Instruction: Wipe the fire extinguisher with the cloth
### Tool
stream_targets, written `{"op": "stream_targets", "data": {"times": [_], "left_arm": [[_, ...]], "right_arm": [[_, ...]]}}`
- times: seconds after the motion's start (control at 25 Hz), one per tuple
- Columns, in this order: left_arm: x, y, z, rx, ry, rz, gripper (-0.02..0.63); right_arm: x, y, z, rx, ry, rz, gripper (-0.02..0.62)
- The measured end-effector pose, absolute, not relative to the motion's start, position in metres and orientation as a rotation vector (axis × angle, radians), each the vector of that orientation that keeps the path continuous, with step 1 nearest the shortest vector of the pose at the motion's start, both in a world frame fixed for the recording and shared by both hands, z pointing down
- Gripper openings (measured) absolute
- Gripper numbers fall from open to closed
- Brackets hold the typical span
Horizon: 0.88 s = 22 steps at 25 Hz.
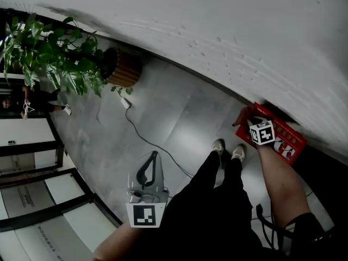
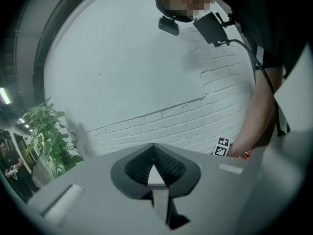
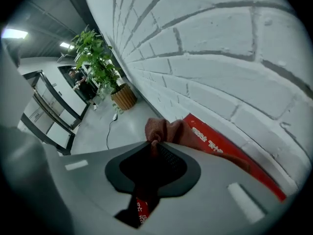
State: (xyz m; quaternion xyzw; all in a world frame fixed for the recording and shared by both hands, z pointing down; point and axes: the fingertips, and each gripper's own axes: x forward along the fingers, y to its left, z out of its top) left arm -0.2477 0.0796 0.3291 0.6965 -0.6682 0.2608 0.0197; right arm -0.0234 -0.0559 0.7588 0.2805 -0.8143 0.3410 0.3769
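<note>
The right gripper (image 3: 152, 142) pinches a crumpled reddish-brown cloth (image 3: 168, 130) just beside the red printed fire extinguisher box (image 3: 220, 146) at the right, under the white brick wall (image 3: 220, 58). The left gripper (image 2: 154, 147) has its jaws together, empty.

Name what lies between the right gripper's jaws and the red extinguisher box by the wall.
A reddish cloth, pinched by the right gripper, bunches out towards the red extinguisher box. The right gripper view shows it best.
</note>
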Motion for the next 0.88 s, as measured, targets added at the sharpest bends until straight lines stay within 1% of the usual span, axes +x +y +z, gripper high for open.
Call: {"op": "stream_targets", "data": {"times": [0.32, 0.68, 0.88], "left_arm": [[-0.222, 0.062, 0.331, 2.278, -1.973, 0.8, 0.0], [-0.198, 0.043, 0.332, 2.374, -1.887, 0.762, 0.0], [-0.176, 0.032, 0.333, 2.456, -1.811, 0.719, 0.0]], "right_arm": [[0.024, -0.051, 0.757, 0.776, -2.035, 0.896, 0.044], [0.105, -0.038, 0.752, 0.946, -1.98, 0.933, 0.044], [0.162, -0.015, 0.751, 1.053, -1.909, 0.988, 0.044]]}}
